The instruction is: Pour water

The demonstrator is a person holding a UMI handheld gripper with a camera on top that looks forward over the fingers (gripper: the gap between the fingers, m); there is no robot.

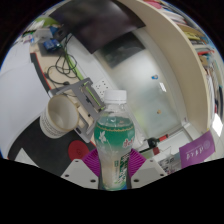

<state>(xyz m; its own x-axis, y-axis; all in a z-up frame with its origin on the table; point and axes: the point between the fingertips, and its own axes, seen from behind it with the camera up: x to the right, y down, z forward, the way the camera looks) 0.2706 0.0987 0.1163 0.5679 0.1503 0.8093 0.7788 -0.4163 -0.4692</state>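
Claw (116, 170) clamped on a clear plastic water bottle (116, 140), its purple pads (92, 160) pressed against both sides. The ribbed, rounded bottle wore a white screw cap and a green label and stood upright between the fingers. At ten o'clock, a beige paper cup (60, 112) lay tipped above the white tabletop (150, 75).

None of the writing here can be made out. The clear plastic bottle with a white cap (116, 143) wears a green and white label around its lower body, but its print is too small to read. Just right of that bottle, a purple tag bearing pale lettering (196, 151) shows characters that stay illegible.
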